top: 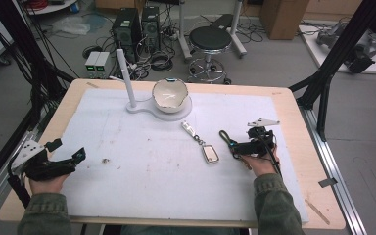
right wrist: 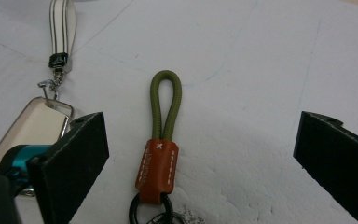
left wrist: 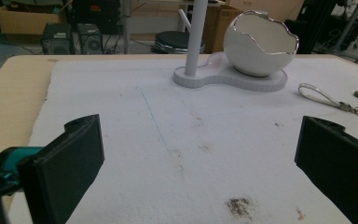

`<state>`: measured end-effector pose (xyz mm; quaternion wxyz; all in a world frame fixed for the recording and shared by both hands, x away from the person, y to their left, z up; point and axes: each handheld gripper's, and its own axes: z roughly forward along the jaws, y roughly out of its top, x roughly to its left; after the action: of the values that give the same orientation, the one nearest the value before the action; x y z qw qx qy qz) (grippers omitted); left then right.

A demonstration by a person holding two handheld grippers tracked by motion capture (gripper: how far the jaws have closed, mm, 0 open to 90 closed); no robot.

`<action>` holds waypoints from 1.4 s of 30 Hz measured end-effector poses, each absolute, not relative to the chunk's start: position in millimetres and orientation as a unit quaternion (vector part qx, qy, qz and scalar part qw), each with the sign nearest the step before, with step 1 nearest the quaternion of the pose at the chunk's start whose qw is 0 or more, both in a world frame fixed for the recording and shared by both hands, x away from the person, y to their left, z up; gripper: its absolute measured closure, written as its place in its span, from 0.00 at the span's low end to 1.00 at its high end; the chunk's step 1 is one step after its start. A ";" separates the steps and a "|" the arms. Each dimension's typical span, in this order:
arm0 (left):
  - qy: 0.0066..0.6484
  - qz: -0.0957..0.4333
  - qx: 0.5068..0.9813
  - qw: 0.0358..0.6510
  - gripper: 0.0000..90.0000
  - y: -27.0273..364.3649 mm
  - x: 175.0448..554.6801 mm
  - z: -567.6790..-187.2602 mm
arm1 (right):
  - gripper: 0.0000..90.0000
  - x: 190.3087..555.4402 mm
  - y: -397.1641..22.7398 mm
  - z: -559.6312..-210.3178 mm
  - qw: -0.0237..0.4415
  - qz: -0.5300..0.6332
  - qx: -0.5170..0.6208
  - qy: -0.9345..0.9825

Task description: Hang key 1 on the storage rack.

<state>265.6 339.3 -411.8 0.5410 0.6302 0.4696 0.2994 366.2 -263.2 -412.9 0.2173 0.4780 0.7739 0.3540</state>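
Note:
A keychain with an olive-green cord loop, a brown leather band and a black ring lies on the white mat, straight ahead between the wide-apart jaws of my right gripper. From above, the loop lies just off the tip of the right gripper, right of centre. A silver key fob with a striped strap lies to its left. My left gripper is open and holds nothing, low over the mat's left edge; its jaws frame bare mat.
At the back centre stands a white base with an upright post and a cracked-egg bowl. The white mat covers most of the wooden table. Beyond the table are a stool, computers and cables on the floor.

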 end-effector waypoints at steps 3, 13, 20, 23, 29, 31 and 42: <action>0.470 0.298 0.631 0.540 0.02 339.7 266.0 -411.9 | 0.03 370.8 -265.0 -417.7 0.203 0.348 0.484 0.777; 0.471 0.297 0.631 0.541 0.02 339.4 266.4 -412.2 | 0.17 377.3 -259.8 -420.0 0.186 0.323 0.469 0.800; 0.469 0.294 0.633 0.541 0.02 339.2 266.4 -412.2 | 0.28 381.2 -260.7 -426.6 0.169 0.298 0.472 0.812; 0.470 0.294 0.633 0.541 0.02 339.4 266.6 -412.4 | 0.35 381.7 -260.9 -426.9 0.165 0.303 0.468 0.814; 0.468 0.293 0.636 0.540 0.02 338.7 266.8 -412.6 | 0.54 380.4 -255.5 -428.3 0.139 0.300 0.459 0.825; 0.468 0.292 0.636 0.540 0.02 338.9 266.7 -412.5 | 0.60 379.9 -254.8 -427.6 0.134 0.302 0.455 0.827; 0.469 0.292 0.637 0.538 0.02 338.8 267.3 -412.9 | 0.84 377.7 -250.6 -427.1 0.102 0.310 0.442 0.836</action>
<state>267.3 338.8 -412.9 0.5380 0.6369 0.4689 0.2917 377.7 -250.6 -427.1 0.1018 0.4417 0.8356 0.3104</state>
